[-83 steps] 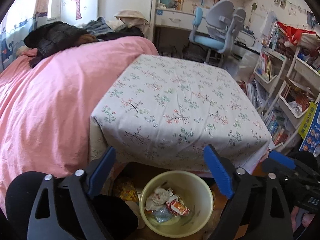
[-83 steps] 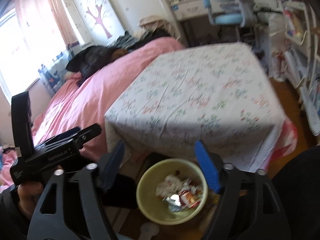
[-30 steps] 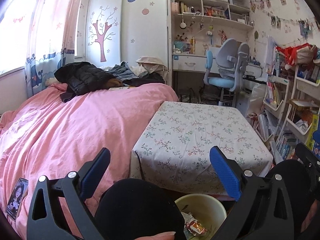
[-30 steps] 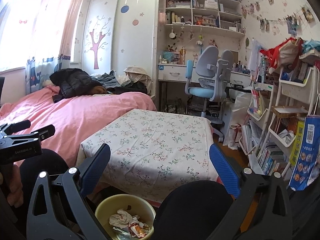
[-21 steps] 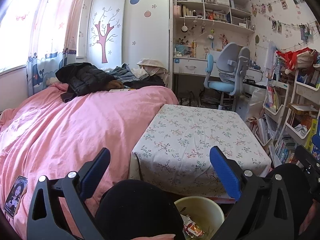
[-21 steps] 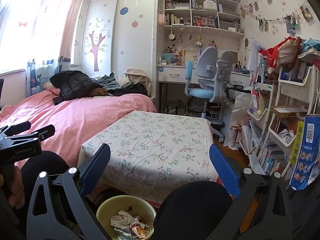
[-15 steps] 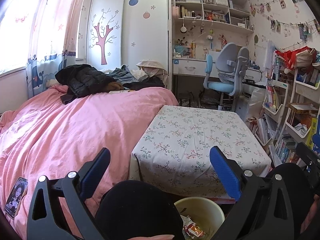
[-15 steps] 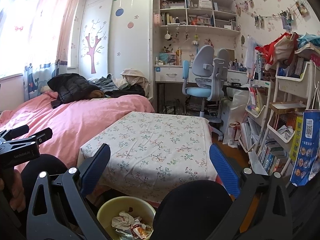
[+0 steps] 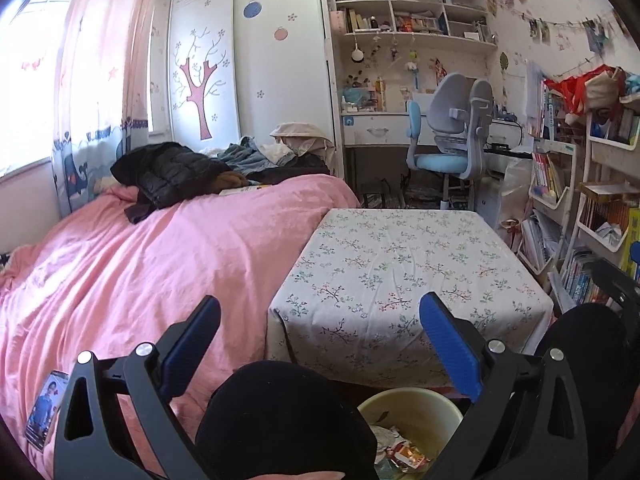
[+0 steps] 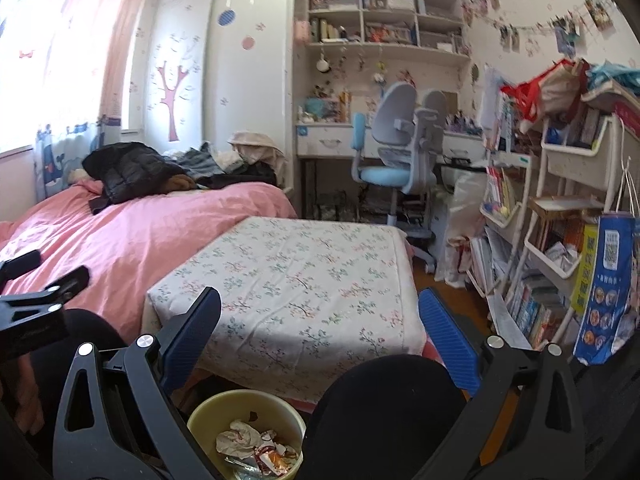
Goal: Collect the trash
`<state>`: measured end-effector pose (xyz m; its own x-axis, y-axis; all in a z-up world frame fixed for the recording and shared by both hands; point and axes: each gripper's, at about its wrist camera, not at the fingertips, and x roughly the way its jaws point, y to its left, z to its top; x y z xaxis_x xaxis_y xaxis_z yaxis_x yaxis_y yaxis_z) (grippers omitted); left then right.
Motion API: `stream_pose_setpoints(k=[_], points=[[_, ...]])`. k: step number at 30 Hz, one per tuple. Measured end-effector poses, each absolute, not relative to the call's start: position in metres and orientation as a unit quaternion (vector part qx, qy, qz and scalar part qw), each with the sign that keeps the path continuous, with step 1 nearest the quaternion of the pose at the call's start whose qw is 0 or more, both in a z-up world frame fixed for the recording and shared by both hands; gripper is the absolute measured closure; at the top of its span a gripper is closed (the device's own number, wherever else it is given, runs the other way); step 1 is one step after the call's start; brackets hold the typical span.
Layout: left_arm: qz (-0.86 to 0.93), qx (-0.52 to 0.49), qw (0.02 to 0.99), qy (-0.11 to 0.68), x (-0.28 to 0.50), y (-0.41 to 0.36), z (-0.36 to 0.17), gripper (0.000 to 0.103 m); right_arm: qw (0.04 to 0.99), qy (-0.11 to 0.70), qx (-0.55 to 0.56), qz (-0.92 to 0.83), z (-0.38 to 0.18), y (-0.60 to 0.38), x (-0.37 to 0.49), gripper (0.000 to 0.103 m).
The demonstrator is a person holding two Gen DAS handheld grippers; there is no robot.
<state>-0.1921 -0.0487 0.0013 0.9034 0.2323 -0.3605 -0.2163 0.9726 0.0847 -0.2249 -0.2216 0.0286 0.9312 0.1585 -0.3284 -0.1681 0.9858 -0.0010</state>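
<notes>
Both grippers have lifted from aiming down into the bin to looking level across the room. Left gripper [image 9: 320, 336] and right gripper [image 10: 320, 332] hold their fingers wide, gripping nothing. Crumpled wrappers [image 10: 256, 450] lie in the yellow bin [image 10: 200, 416], near, below the cloth-covered table [image 9: 400, 264] whose top looks bare. Collection seems finished or paused; next means finding further trash, if any remains.
</notes>
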Motion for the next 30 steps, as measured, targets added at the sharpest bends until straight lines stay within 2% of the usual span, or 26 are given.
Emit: stream_pose_setpoints(k=[30], points=[[0.099,-0.001,0.976,0.196,-0.189,-0.042,0.000,0.008,0.985,0.160,0.006,0.072,0.028,-0.234,-0.227,0.007]])
